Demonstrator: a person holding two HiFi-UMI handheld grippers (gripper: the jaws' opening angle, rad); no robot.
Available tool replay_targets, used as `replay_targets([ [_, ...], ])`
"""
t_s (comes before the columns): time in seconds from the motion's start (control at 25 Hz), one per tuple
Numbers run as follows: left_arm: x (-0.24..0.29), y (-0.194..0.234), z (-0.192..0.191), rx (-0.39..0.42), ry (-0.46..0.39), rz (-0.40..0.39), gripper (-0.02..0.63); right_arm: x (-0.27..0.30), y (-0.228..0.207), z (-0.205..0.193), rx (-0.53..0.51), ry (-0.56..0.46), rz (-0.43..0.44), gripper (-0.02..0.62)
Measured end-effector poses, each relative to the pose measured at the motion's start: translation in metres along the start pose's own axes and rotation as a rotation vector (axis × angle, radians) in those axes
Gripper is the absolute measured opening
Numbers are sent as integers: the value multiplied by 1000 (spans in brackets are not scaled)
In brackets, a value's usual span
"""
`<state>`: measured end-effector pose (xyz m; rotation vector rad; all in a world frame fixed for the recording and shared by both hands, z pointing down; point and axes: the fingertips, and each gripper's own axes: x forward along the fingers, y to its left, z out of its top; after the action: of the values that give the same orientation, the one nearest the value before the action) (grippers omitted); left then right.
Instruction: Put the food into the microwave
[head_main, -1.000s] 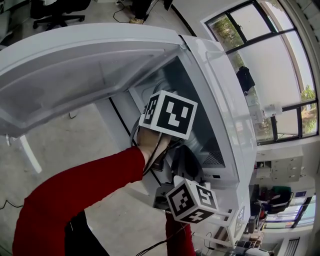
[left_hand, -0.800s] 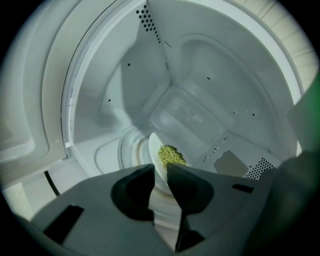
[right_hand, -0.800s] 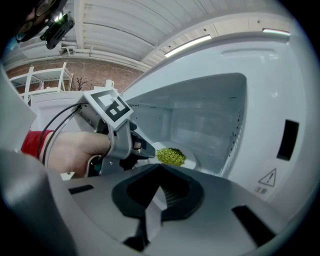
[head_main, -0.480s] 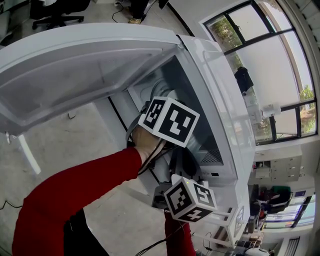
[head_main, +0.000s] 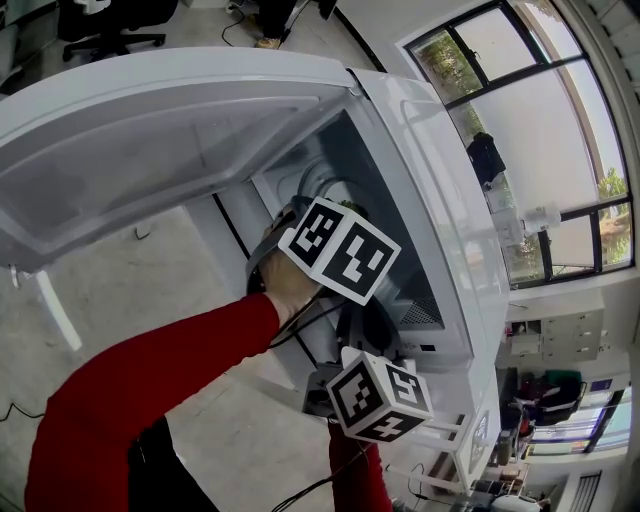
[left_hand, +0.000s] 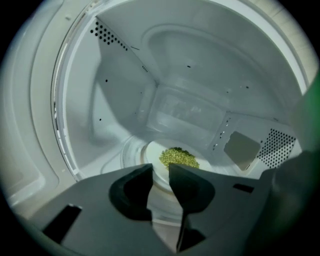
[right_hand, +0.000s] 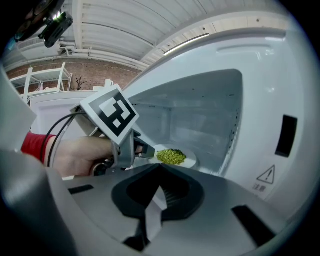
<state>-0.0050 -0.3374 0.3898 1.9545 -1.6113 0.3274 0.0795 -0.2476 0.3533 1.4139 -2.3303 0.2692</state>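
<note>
A white plate (left_hand: 151, 156) carrying a heap of small green food (left_hand: 178, 158) sits low inside the white microwave cavity (left_hand: 125, 100), over the round turntable. My left gripper (left_hand: 161, 172) reaches into the cavity, its jaws shut on the plate's near rim. The right gripper view shows the same plate (right_hand: 191, 161) and food (right_hand: 171, 156) held by the left gripper (right_hand: 144, 150) just past the oven opening. My right gripper (right_hand: 160, 166) hangs outside the opening, shut and holding nothing. In the head view only the marker cubes show, the left (head_main: 340, 248) and the right (head_main: 380, 395).
The microwave door (head_main: 150, 140) stands wide open to the left. A warning label (right_hand: 267, 175) marks the oven's front frame at the right. A perforated vent (left_hand: 280, 147) is on the cavity's right wall. An office chair (head_main: 110, 25) stands on the floor beyond.
The left gripper has moved a little farther up and into the microwave with the plate. The right gripper has barely moved.
</note>
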Motion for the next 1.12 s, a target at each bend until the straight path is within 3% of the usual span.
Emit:
replay_targets([
  [0.12, -2, -1, 0, 68, -12, 26, 104, -2, 0, 1, 4, 1, 2, 14],
  [0.28, -2, -6, 0, 70, -20, 13, 104, -3, -3, -2, 11, 5, 3, 14],
  [0.44, -4, 0, -2, 45, -54, -2, 92, -2, 0, -6, 7, 1, 5, 14],
  [0.52, -8, 7, 1, 21, -91, -1, 37, -2, 2, -7, 8, -3, 11, 14],
  [0.64, -16, 16, 9, -16, -150, -18, 12, -5, 3, -6, 11, -11, 16, 14],
  [0.92, -42, 40, 21, -150, -286, -177, 8, -5, 18, -3, 40, -45, 39, 14],
  [1.12, -74, 38, 17, -220, -331, -299, 8, -16, 32, 15, 67, -107, 111, 14],
])
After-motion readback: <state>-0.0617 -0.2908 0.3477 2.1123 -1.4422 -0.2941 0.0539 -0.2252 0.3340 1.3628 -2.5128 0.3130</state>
